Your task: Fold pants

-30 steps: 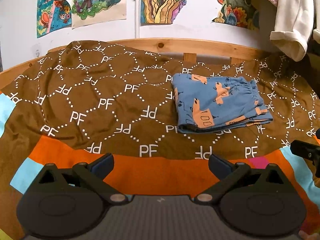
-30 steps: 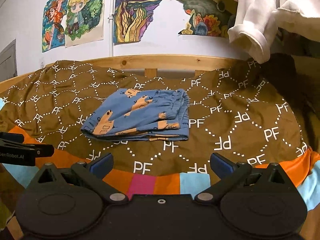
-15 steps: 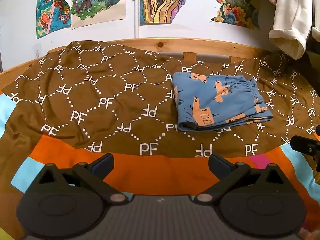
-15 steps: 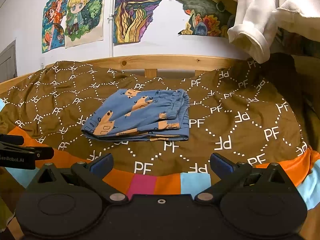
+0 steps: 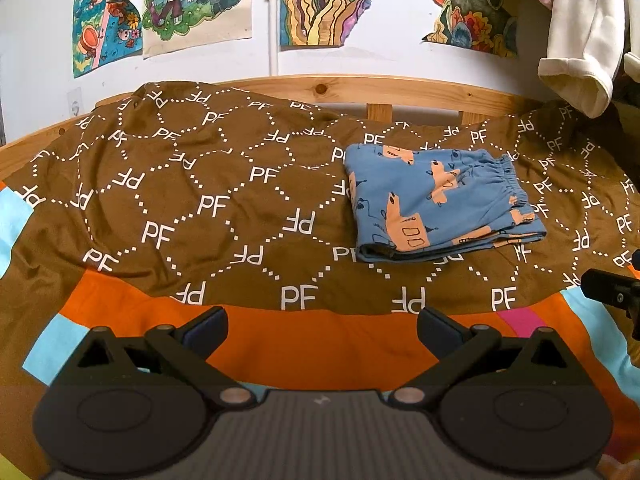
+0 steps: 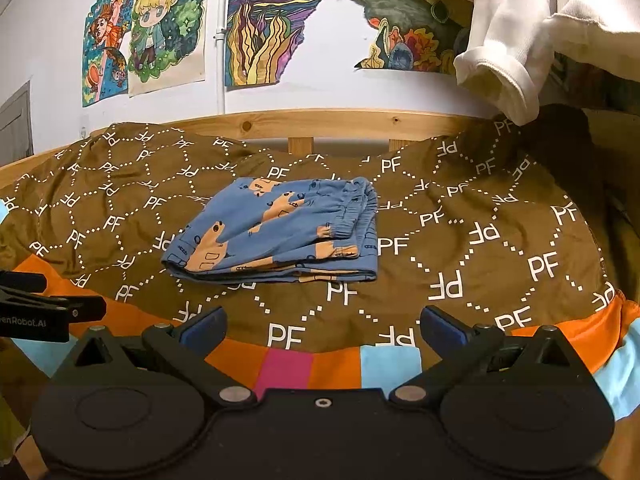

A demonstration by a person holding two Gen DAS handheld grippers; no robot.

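The small blue pants with orange animal pictures [image 5: 436,204] lie folded in a neat pile on the brown bed cover with white letters [image 5: 208,208]. The folding looks done. The left gripper [image 5: 322,326] and right gripper [image 6: 322,326] are wide apart, holding nothing, back near the cover's orange edge. Lots of free cover lies around the pile

Both my wrist cams sit low over the near edge of the bed [image 5: 160,184], looking forward along my fingers toward the wall. Left cam: my fingers [image 5: 208,326] frame the bottom, folded pants [image 5: 436,204] ahead and right of them. Right cam: pants [image 6: 280,232] ahead, slightly left of my fingers [image 6: 202,326]. Shared: pants, bedspread, wooden rail [image 6: 340,120], posters [image 6: 276,20]. Each cam catches the other tool at its edge.
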